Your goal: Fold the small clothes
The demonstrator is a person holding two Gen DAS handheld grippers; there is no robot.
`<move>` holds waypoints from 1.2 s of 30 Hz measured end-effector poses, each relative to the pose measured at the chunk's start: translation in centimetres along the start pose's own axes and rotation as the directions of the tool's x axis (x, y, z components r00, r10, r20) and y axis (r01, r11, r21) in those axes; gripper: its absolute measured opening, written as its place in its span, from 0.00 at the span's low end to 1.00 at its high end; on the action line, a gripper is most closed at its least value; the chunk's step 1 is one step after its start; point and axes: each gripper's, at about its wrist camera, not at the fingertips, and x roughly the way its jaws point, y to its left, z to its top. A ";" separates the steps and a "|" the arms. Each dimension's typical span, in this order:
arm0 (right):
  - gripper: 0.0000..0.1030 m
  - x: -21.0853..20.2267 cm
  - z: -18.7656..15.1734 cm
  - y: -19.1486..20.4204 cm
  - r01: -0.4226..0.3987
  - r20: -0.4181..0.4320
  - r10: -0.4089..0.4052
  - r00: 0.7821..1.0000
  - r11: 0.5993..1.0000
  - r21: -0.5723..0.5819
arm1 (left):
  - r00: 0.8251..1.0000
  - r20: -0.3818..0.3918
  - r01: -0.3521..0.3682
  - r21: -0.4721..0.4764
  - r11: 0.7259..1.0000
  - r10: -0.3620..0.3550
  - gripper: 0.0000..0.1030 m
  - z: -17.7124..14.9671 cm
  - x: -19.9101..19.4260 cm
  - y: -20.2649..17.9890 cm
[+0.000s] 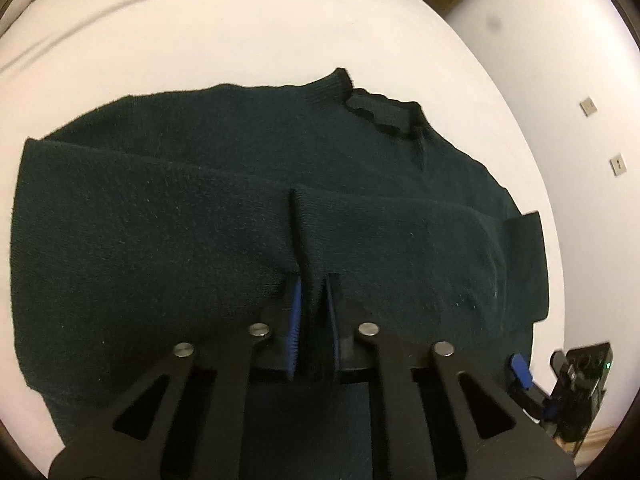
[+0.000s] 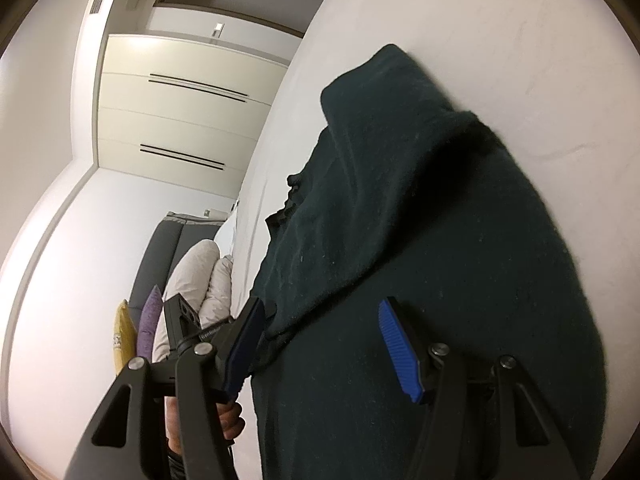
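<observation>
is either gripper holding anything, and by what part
The left gripper pinches a raised fold of the dark green sweater. The right gripper holds nothing, jaws open.

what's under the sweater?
White bed shows around the sweater on all sides. Directly beneath is covered. Left tool pinches a fold; right tool is open.

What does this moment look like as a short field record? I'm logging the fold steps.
garment: dark green sweater, collar at far edge
surface: white bed
left gripper: shut on a pinched ridge of the sweater
right gripper: open, pads either side of the sweater's edge, not clamped
fold state: near part doubled over, not finished
background: wardrobe, cushions
</observation>
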 end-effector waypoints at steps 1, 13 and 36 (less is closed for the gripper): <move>0.63 -0.3 0.1 -0.4 -0.005 0.005 0.005 1.000 1.000 0.013 | 1.000 0.008 -0.001 0.004 1.000 0.001 0.09 -0.2 -0.4 -0.1; 0.83 -2.4 2.3 -1.4 -0.099 0.188 0.061 0.980 0.975 0.197 | 0.981 0.175 0.092 -0.071 0.993 -0.078 0.06 -1.2 -6.3 2.8; 0.77 -3.0 5.9 -3.4 -0.120 0.321 0.012 0.947 0.941 0.316 | 0.992 0.111 0.077 -0.101 0.992 -0.066 0.08 -2.8 -3.5 5.0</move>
